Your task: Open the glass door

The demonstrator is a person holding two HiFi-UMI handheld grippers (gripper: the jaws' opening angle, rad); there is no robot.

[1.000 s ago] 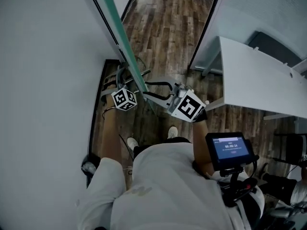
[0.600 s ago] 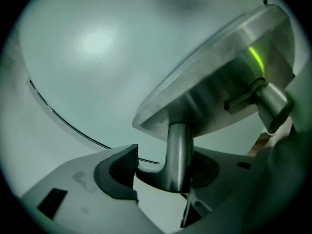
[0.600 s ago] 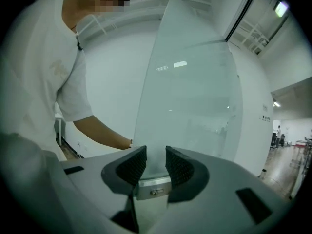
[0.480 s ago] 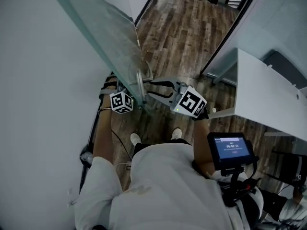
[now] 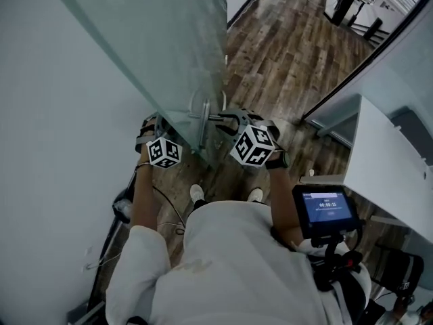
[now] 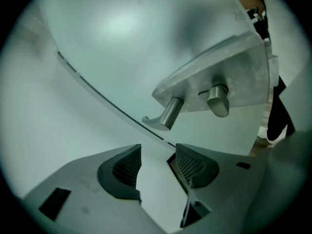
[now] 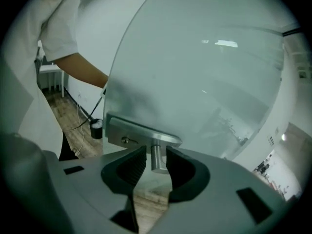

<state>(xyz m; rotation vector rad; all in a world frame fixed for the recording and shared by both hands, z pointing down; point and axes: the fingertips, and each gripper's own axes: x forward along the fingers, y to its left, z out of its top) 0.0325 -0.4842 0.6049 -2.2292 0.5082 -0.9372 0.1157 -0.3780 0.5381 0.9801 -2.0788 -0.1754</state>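
My right gripper jaws are closed on the handle of the glass door. Left gripper jaws are apart and empty, with the door's other lever just ahead.

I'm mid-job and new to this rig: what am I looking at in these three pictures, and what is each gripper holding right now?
No robot arm: a person holds a two-jaw gripper in each hand. The head view looks down at the glass door and wooden floor. Each gripper view looks along its own jaws. The right gripper is shut on the stem of the door handle. The left gripper, on the door's other side, is open and empty, facing the lever there.
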